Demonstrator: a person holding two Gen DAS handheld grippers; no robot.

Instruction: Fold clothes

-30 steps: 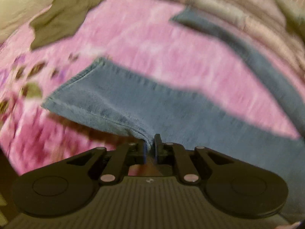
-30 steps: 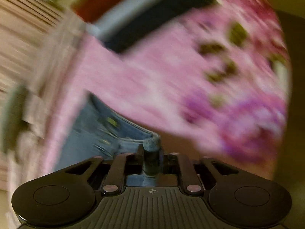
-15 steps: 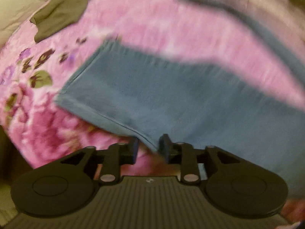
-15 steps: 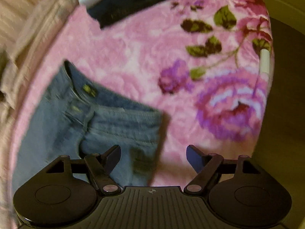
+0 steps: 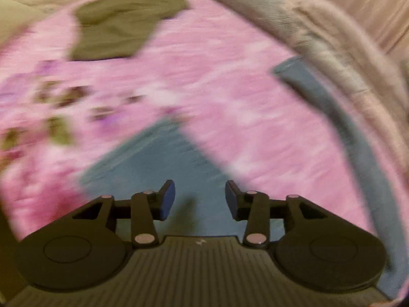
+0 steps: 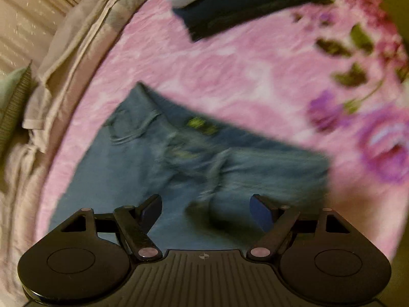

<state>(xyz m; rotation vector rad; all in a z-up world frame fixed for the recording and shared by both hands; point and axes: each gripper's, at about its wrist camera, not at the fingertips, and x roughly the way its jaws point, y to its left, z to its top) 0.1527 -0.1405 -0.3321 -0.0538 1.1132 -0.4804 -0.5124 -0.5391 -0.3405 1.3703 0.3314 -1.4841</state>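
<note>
1. Over the jeans (image 6: pixel 158 168), your right gripper (image 6: pixel 205 211) hangs with its jaws spread wide and nothing between them; the waistband end lies flat just ahead of the fingertips, fly and pockets facing up, so that end looks ready to be smoothed or picked up again.
2. Your left gripper (image 5: pixel 200 199) is likewise wide and empty, hovering above the leg end of the jeans (image 5: pixel 158 163), whose hem points away from you. Neither gripper touches the denim, as far as the blur allows.
3. Spread on the pink floral blanket (image 6: pixel 230 71), the jeans sit clear of other clothes, which gives you room for a fold.
4. Beyond the waistband, at the blanket's far edge, a folded stack (image 6: pixel 245 5) of dark and white garments rests well apart from the jeans, probably finished pieces.
5. Beyond the hem, an olive garment (image 5: pixel 122 20) lies flat, likely waiting its turn. A second strip of blue fabric (image 5: pixel 340 128) runs along the blanket's side next to the beige bedding (image 5: pixel 332 33); whether it is the other leg I cannot tell.
</note>
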